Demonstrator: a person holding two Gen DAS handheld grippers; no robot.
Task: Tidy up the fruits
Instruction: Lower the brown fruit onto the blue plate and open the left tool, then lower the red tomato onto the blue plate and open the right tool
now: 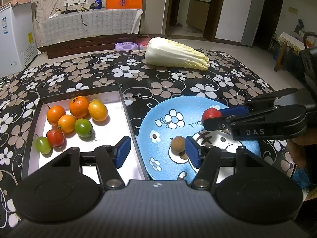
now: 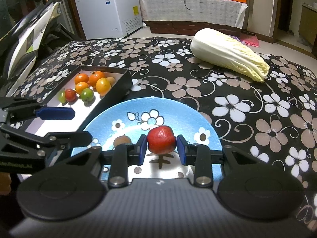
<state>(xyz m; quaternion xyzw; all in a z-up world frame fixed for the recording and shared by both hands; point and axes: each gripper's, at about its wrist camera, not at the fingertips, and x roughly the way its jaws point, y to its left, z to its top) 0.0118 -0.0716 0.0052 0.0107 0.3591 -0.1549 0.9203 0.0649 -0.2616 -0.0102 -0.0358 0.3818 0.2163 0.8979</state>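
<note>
My right gripper (image 2: 161, 148) is shut on a small red fruit (image 2: 160, 141) and holds it just above a blue flowered plate (image 2: 103, 123). From the left wrist the same red fruit (image 1: 211, 113) shows at the tip of the right gripper (image 1: 212, 117). A brown round fruit (image 1: 177, 143) lies on the plate (image 1: 158, 119), close to my left gripper's right pad. My left gripper (image 1: 158, 148) is open with nothing between its pads, and straddles the wall between plate and box. The black box (image 1: 89, 92) with a white floor holds several orange, green and red fruits (image 1: 79, 107).
A napa cabbage (image 1: 174, 54) lies at the far side of the flower-patterned tablecloth (image 1: 178, 83). The box sits left of the plate, almost touching it. Beyond the table are a white freezer (image 2: 107, 6), a low cabinet and an orange carton.
</note>
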